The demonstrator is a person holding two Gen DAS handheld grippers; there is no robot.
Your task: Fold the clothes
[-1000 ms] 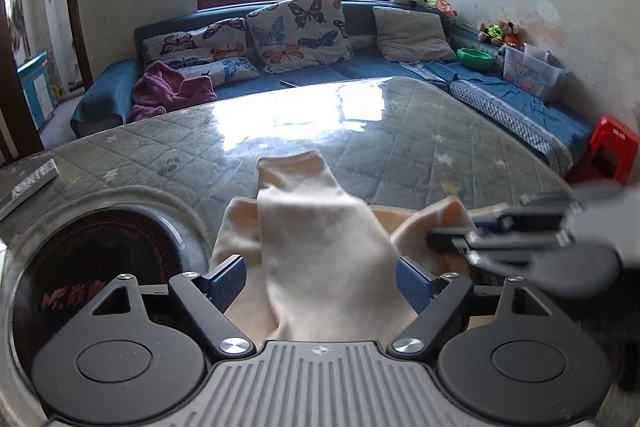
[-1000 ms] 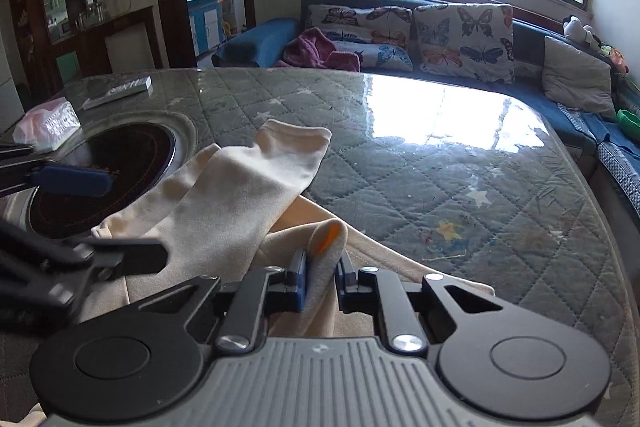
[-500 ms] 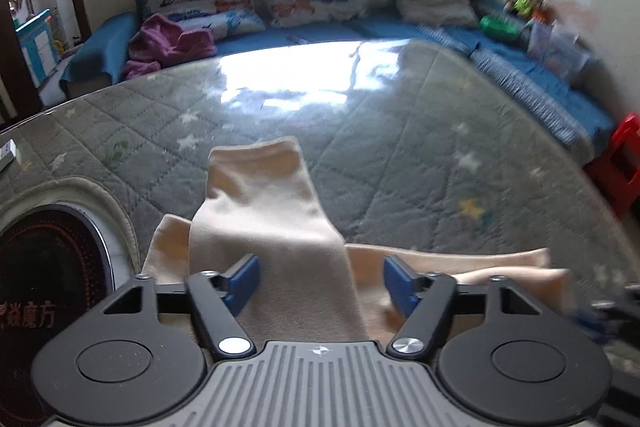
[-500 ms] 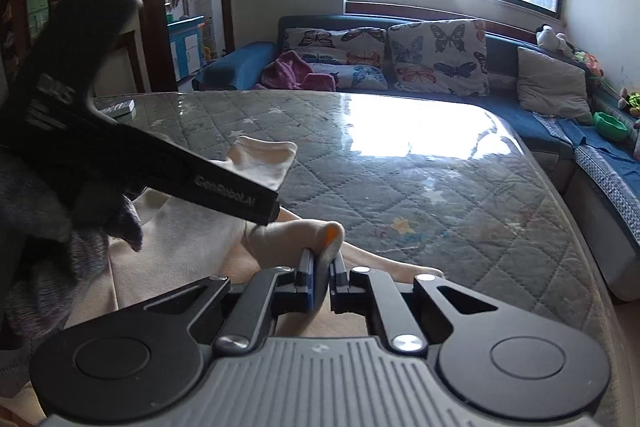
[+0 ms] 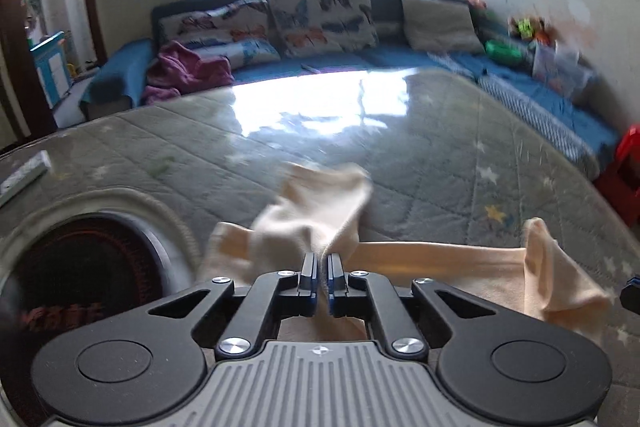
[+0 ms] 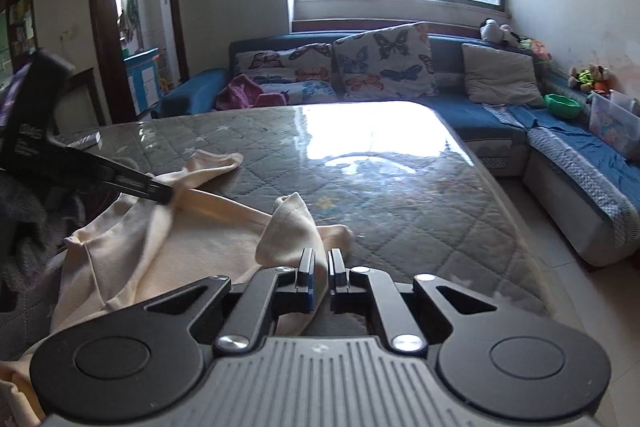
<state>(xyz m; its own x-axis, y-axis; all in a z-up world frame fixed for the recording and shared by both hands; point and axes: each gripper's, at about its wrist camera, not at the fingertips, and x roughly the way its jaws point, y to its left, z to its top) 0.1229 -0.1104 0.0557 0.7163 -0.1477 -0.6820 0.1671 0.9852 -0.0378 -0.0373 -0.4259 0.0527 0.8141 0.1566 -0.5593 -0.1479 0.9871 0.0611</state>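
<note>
Presently both sets of jaws are pinched shut on cloth. The left gripper (image 5: 324,267) clamps a bunched fold of the cream-coloured soft knit garment (image 5: 440,267), with a loose flap of it (image 5: 320,199) rising beyond the jaws, blurred. The right gripper (image 6: 320,267) clamps another raised part of the same garment (image 6: 200,247), which peaks in a small tuft (image 6: 290,223) just ahead of the jaws. Between the two grips the cloth runs as a taut band; the rest sags in creases onto the grey-green quilted, glass-topped bench (image 6: 400,187). In the right wrist view the left gripper (image 6: 160,191) shows from the side, biting the cloth near a sleeve-like end (image 6: 216,163) that lies flat on the bench. A round dark red inset (image 5: 92,267) sits in the bench just beside the garment's left edge.

Judged from this, a fold is in hand: two held parts lifted clear, the body resting on the bench. The next move calls for carrying both grips together in the same direction, keeping the band between them even, and laying the held edge squarely over the resting cloth before letting go. Which fold of the sequence this is cannot be told.
</note>
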